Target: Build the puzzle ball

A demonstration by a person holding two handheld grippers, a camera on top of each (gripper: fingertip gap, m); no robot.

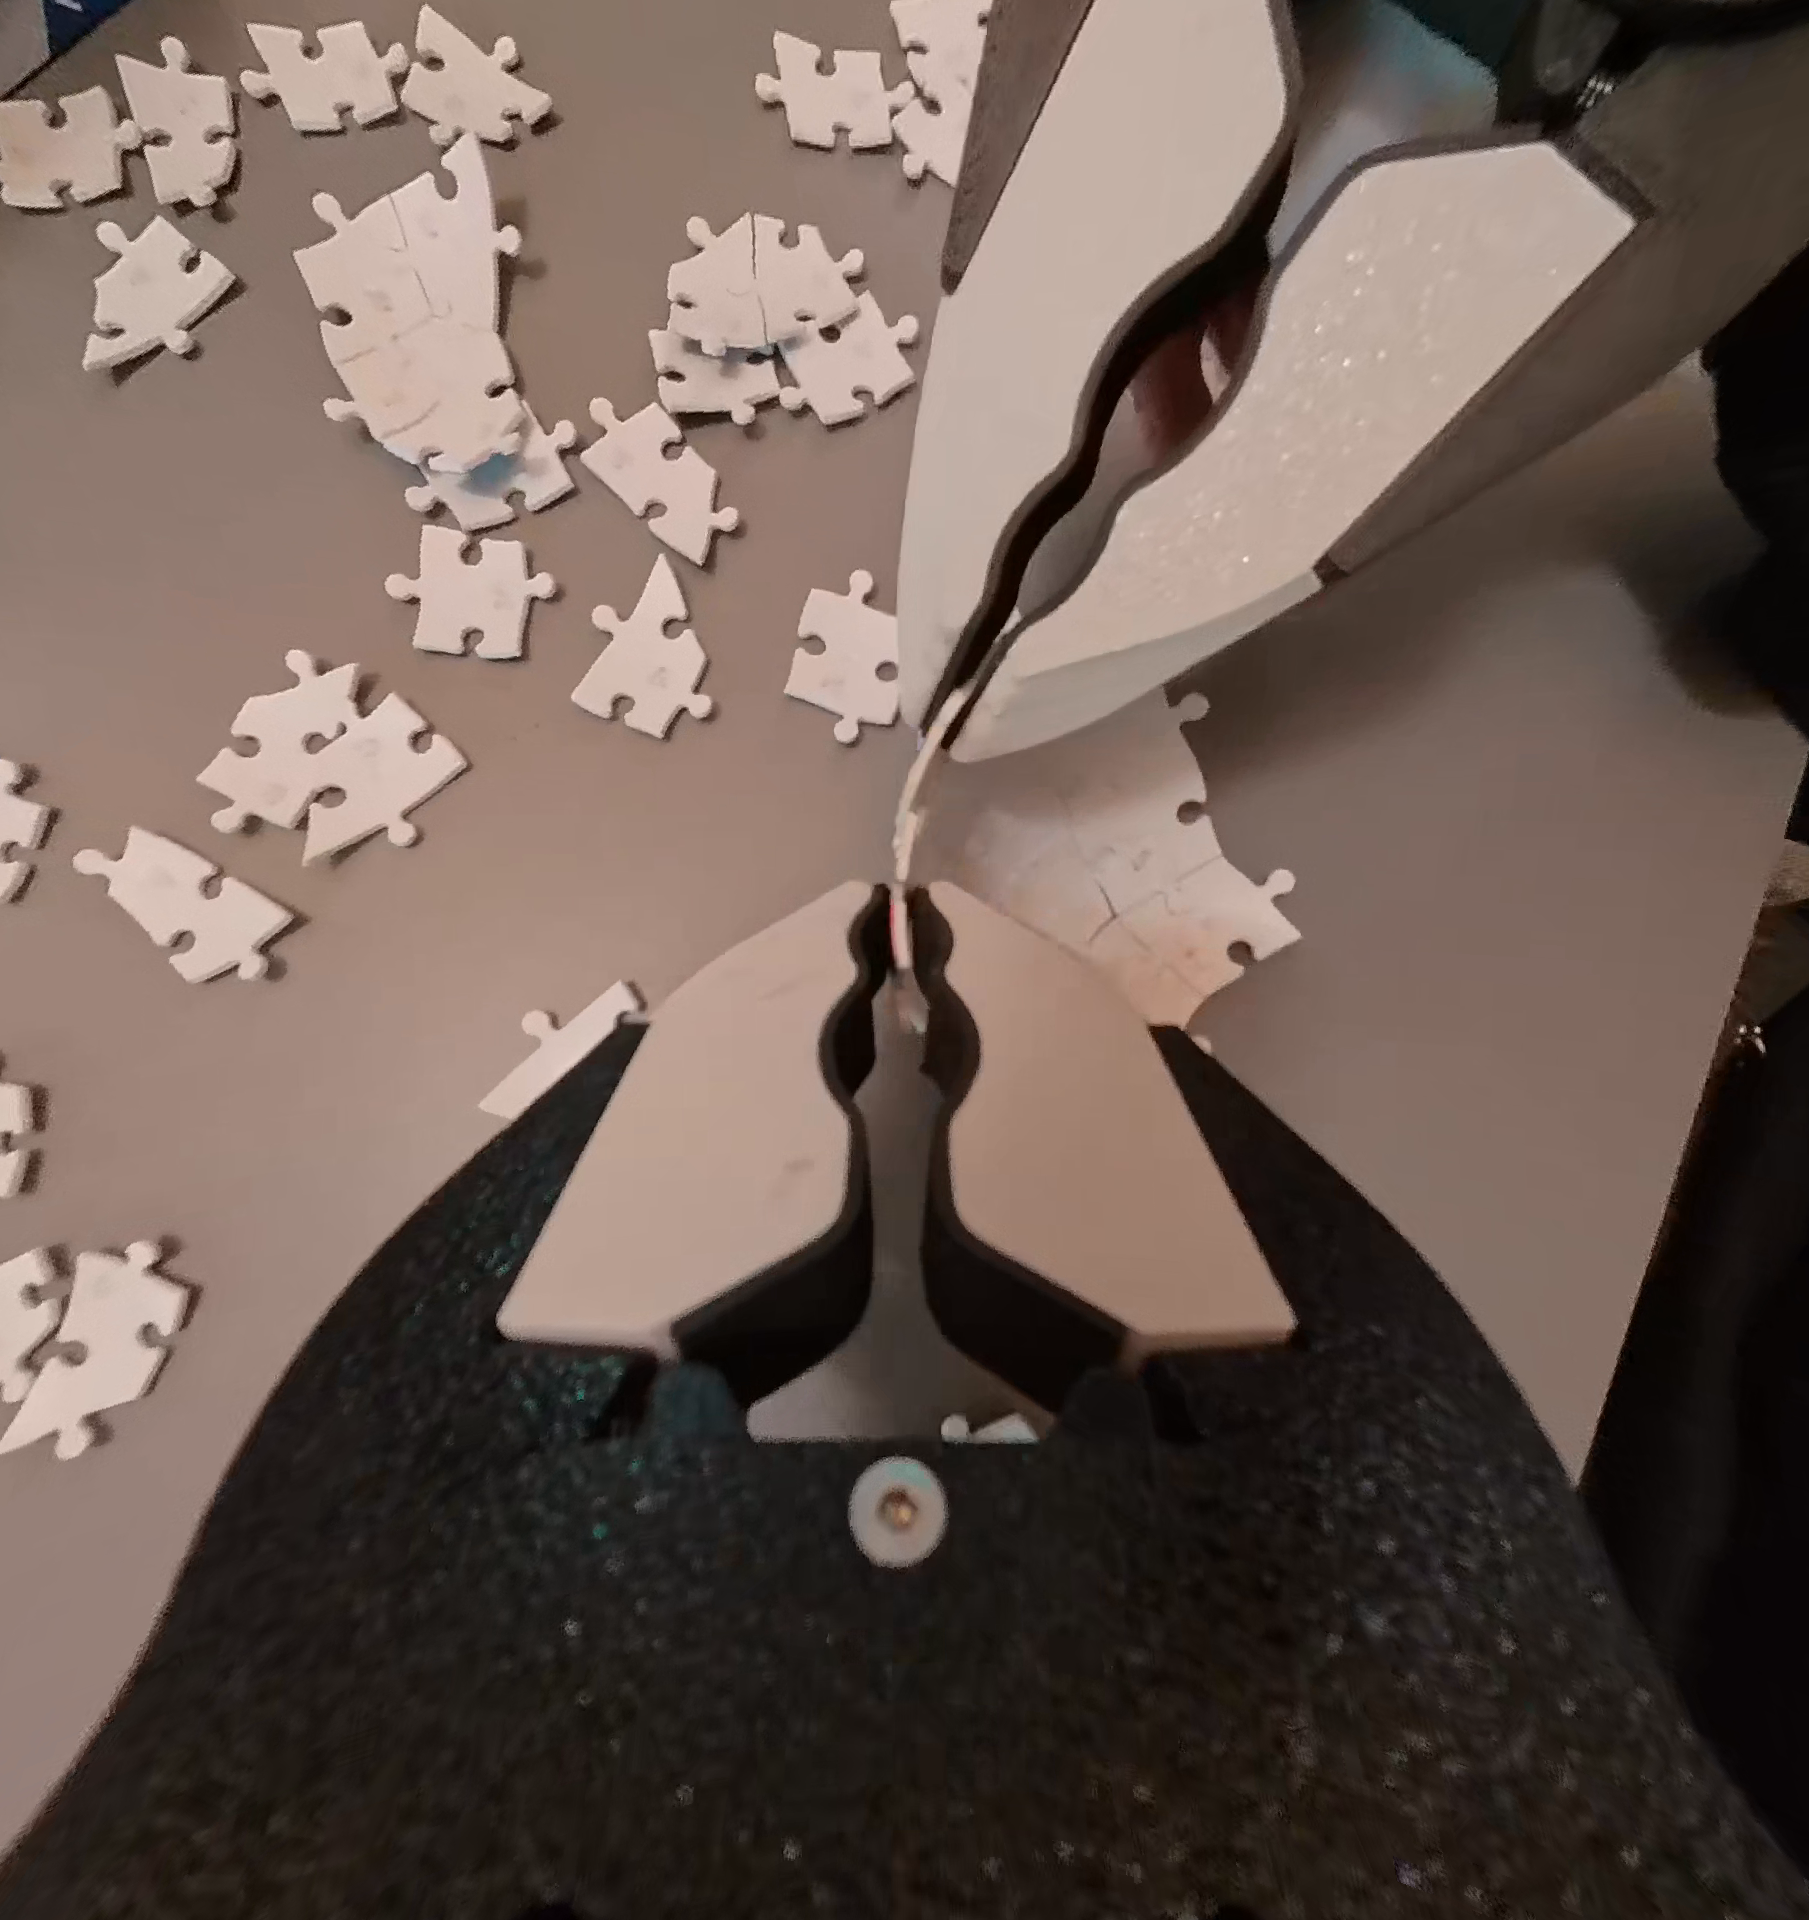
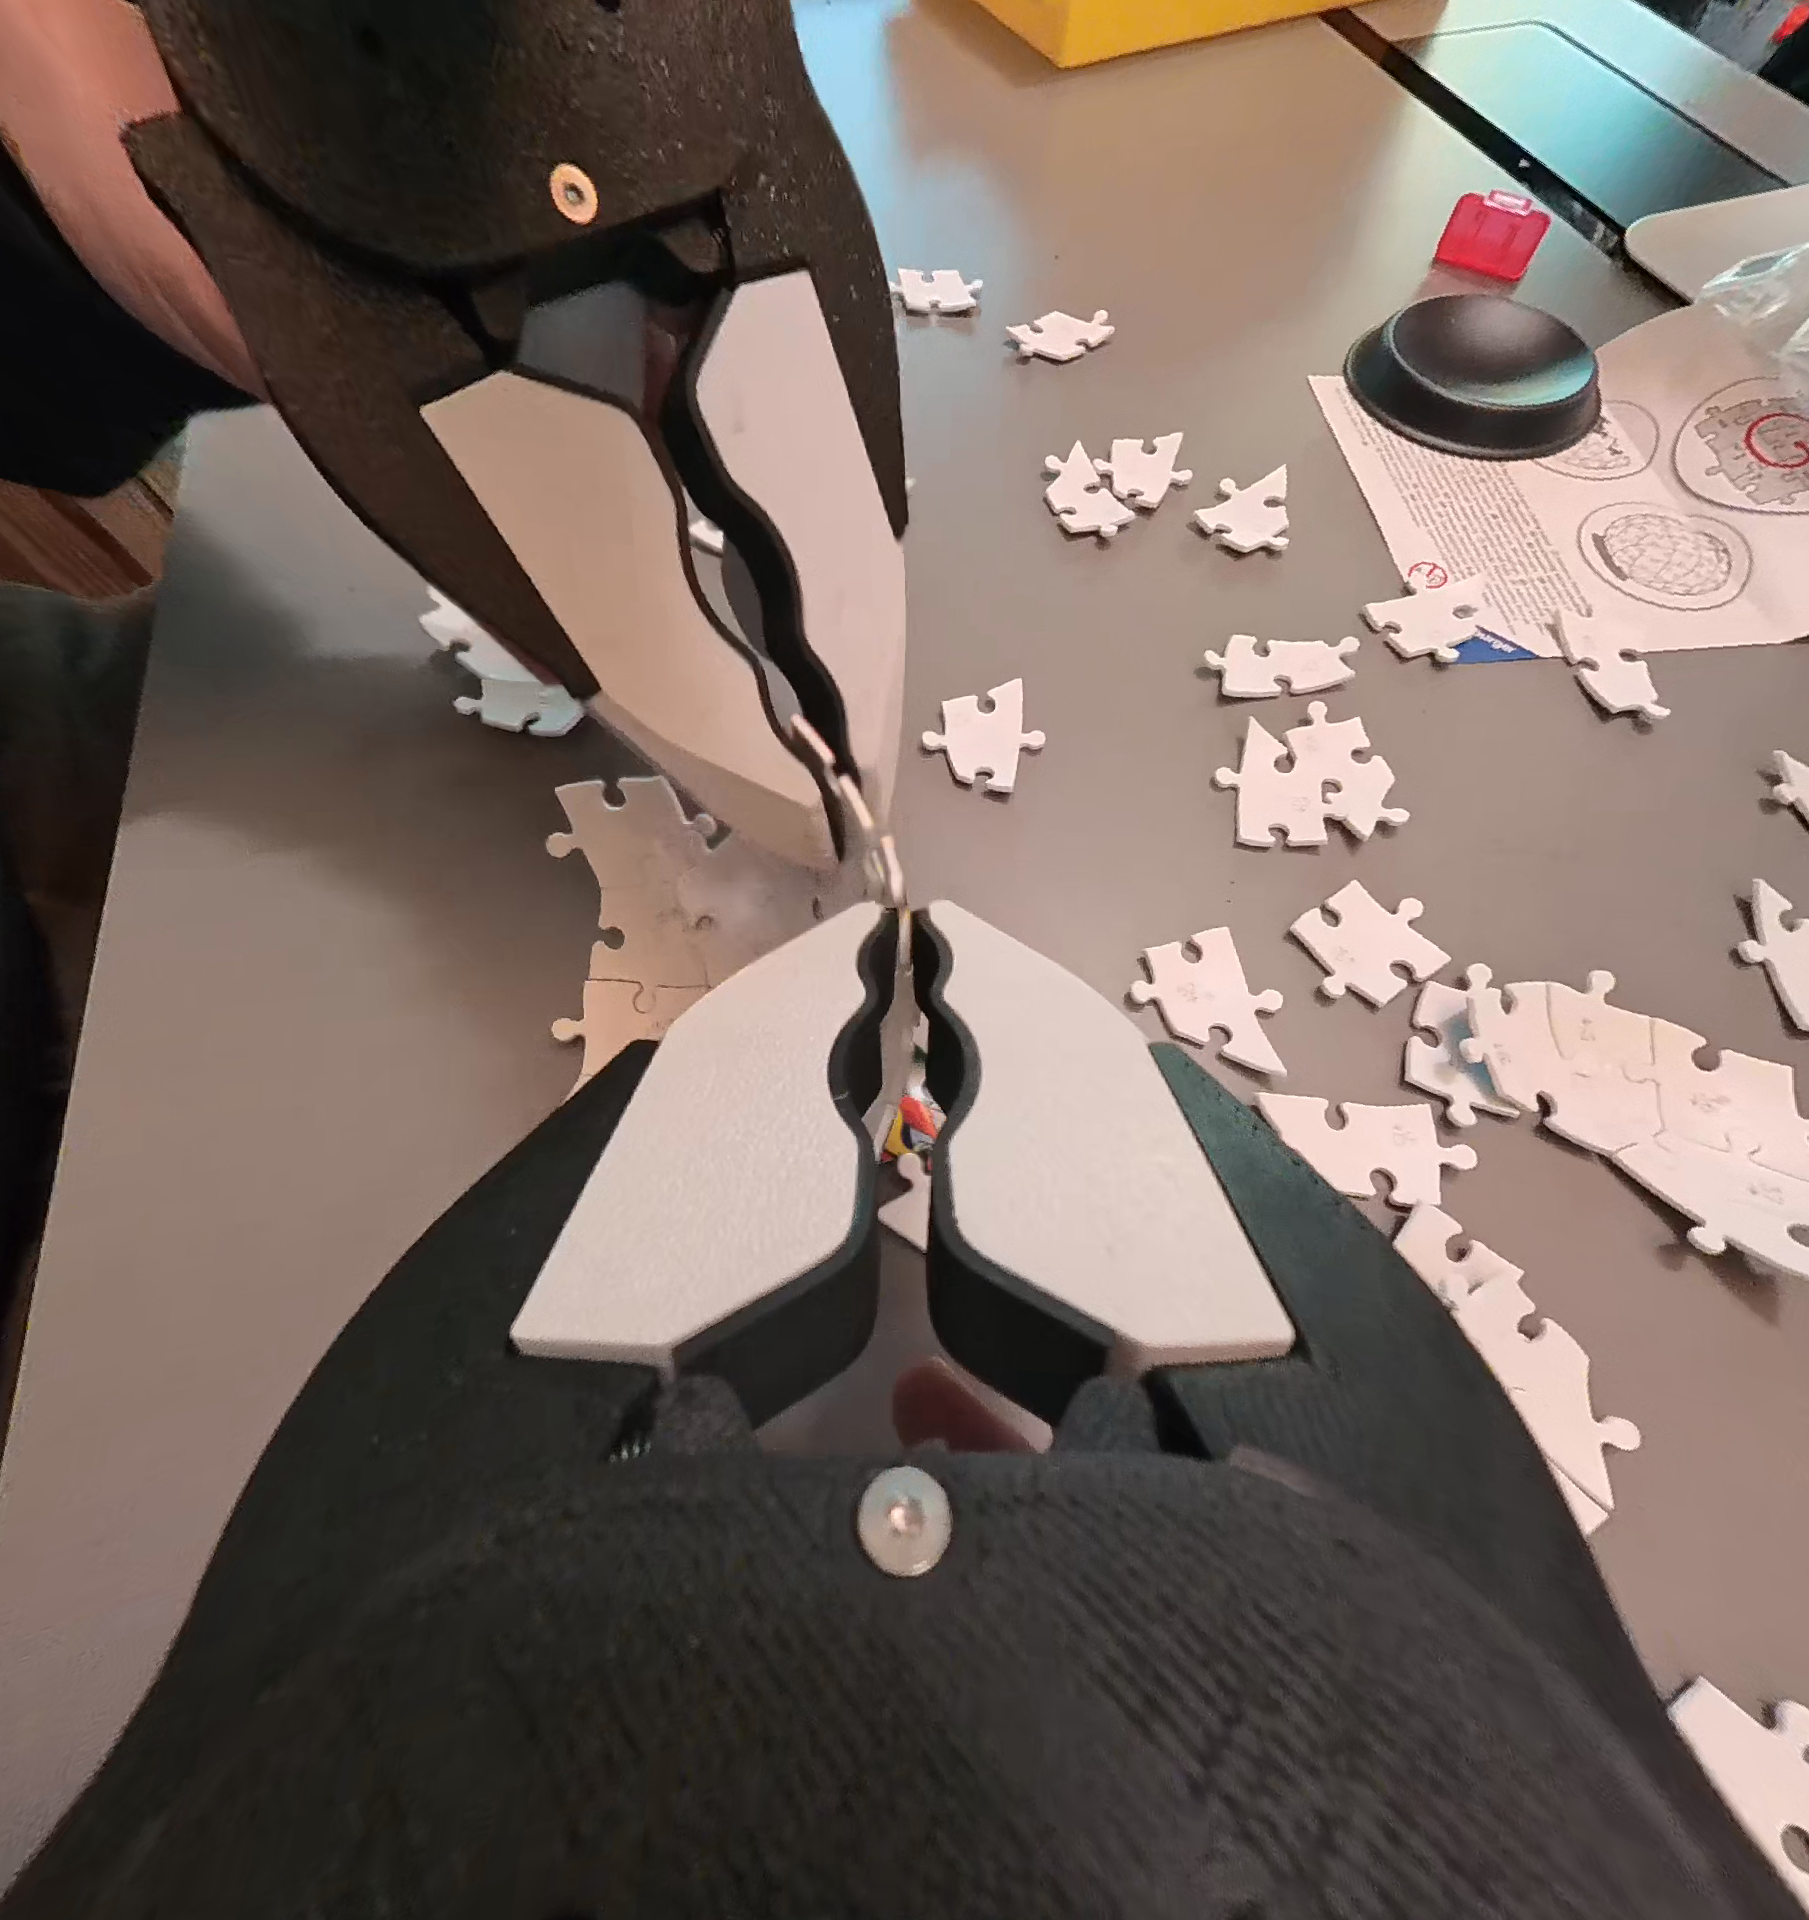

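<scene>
Grey counter: both grippers' fingers pinch curved white plastic puzzle pieces between them; misalignment could pop the joint.

Two tongs; one black stand, one instruction sheet under it, one red box beyond it; loose white pieces too many to count.

Held puzzle pieces seen edge-on, printed faces hidden, joined section partly covered by right gripper, instruction sheet cut by frame edge, yellow box cropped at top, loose-piece markings too small to tell
</scene>
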